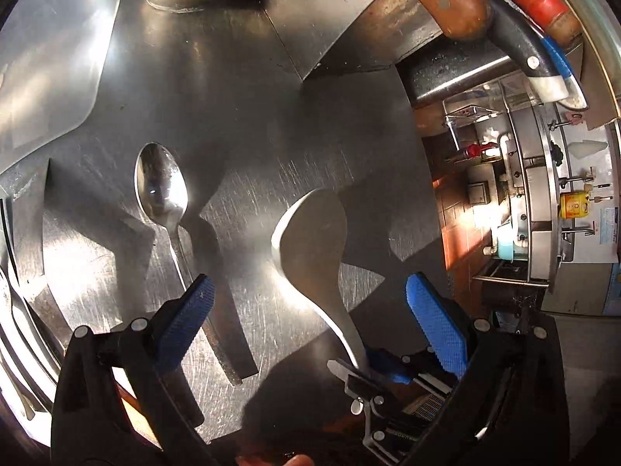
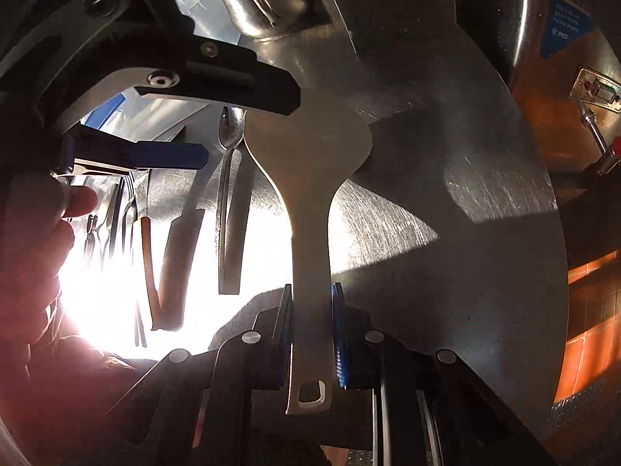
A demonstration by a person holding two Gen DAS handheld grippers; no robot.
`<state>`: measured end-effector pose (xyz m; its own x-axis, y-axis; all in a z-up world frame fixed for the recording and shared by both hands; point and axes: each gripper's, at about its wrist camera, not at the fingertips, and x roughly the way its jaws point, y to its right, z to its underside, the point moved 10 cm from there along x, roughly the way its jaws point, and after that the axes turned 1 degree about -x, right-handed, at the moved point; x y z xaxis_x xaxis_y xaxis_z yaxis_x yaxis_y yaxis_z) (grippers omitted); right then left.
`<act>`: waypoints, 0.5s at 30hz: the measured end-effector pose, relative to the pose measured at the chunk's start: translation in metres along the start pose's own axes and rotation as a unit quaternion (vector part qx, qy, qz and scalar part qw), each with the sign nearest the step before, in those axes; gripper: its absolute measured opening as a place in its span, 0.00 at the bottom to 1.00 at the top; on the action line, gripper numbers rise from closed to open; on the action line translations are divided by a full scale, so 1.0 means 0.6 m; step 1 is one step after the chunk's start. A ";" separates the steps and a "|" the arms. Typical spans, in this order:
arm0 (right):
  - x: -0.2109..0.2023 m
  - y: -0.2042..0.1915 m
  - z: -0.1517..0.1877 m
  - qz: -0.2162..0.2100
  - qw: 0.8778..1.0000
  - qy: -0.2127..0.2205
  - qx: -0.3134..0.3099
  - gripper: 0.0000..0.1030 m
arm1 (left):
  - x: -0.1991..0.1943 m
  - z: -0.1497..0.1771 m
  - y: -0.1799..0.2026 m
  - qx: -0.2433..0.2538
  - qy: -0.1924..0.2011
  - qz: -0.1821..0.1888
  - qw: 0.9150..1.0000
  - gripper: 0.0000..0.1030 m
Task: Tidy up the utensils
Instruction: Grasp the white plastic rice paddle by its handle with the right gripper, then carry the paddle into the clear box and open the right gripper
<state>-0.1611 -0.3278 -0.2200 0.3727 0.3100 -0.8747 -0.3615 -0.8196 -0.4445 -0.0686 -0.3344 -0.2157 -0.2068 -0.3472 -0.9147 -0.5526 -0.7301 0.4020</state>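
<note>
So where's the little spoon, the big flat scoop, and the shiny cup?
little spoon (image 1: 161,186): left wrist view, on its bowl.
big flat scoop (image 2: 310,147): right wrist view, on its wide blade.
shiny cup (image 2: 264,4): right wrist view, on its side wall.

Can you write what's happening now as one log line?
right gripper: shut on spatula | left gripper: open | spoon: on counter

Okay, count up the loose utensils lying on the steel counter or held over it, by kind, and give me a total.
Spoons: 1, lying on the counter
Flat spatulas: 1, held by the right gripper at its handle
Total: 2
The forks at the left edge are too cut off to count.
</note>
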 end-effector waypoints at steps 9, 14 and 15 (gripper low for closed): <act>-0.031 0.010 0.041 -0.041 0.999 -0.002 0.026 0.19 | 0.104 0.044 0.019 -0.054 -0.084 0.045 0.994 0.34; -0.043 0.007 0.052 -0.040 0.999 -0.001 0.033 0.19 | 0.112 0.055 0.016 -0.070 -0.083 0.060 0.992 0.12; -0.049 0.002 0.051 -0.040 0.999 0.003 0.030 0.19 | 0.095 0.057 0.015 -0.071 -0.081 0.068 0.992 0.11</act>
<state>-0.1987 -0.3230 -0.2005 0.4085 0.3703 -0.8343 -0.3811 -0.7614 -0.5245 -0.1128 -0.3405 -0.2655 -0.4053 -0.3581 -0.8411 -0.3932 -0.7623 0.5141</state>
